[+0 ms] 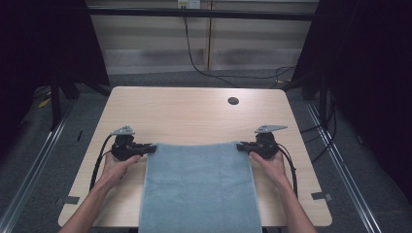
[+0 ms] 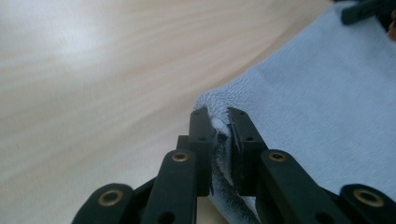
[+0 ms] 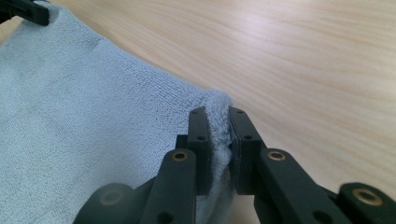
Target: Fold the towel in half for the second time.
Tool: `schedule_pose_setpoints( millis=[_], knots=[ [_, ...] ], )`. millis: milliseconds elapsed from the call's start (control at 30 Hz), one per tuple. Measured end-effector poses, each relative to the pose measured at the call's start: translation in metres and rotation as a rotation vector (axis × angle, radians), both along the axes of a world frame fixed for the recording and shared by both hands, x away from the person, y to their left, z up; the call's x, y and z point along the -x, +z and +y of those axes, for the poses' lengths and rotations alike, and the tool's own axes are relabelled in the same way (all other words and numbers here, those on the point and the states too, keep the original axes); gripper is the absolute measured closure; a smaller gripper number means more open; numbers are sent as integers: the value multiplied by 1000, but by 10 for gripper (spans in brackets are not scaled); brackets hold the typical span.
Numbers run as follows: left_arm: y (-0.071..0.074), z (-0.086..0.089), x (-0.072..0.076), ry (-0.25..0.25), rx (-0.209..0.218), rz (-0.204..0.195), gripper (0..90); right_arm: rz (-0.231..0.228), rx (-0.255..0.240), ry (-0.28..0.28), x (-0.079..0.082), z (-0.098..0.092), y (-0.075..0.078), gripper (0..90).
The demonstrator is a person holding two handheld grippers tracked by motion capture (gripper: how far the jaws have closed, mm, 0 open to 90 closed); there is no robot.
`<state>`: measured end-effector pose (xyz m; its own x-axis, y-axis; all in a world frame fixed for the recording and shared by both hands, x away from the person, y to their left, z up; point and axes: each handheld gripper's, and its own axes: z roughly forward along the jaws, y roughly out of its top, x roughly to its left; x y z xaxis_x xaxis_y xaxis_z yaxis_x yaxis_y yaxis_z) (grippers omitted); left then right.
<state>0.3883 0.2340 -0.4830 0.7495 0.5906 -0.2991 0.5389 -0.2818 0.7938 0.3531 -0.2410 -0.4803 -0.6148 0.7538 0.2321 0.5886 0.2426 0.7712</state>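
Observation:
A light blue towel (image 1: 199,187) lies flat on the wooden table (image 1: 194,114) and hangs over its near edge. My left gripper (image 1: 151,148) is shut on the towel's far left corner (image 2: 219,122), whose terry cloth is pinched between the black jaws. At the far right corner (image 3: 219,126) my right gripper (image 1: 241,146) is shut on the cloth in the same way. Both grippers point inward along the towel's far edge, each held by a hand. The other gripper's jaw tip (image 2: 364,11) shows at the far end of the towel edge.
A round cable hole (image 1: 233,101) sits in the table top near the far right. Black cables (image 1: 99,162) trail from each gripper toward the near edge. Dark frame posts (image 1: 56,97) and floor rails flank the table.

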Motion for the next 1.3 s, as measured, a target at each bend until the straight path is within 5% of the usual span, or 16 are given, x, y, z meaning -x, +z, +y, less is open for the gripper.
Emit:
schedule_pose_setpoints(
  millis=[667,933,1067,1300],
  knots=[
    [60,-18,-21,18,51,-118,821,-99,-79,-71,-22,-16,49,828],
    [93,-18,-34,57,73,-150,829,-156,-46,-58,-31,-13,92,829],
    [111,-18,-35,32,86,-189,838,-194,-47,-73,-35,-16,113,830],
    [96,-18,-22,8,59,-184,845,-189,-21,-46,-19,-16,100,832]
  ],
)
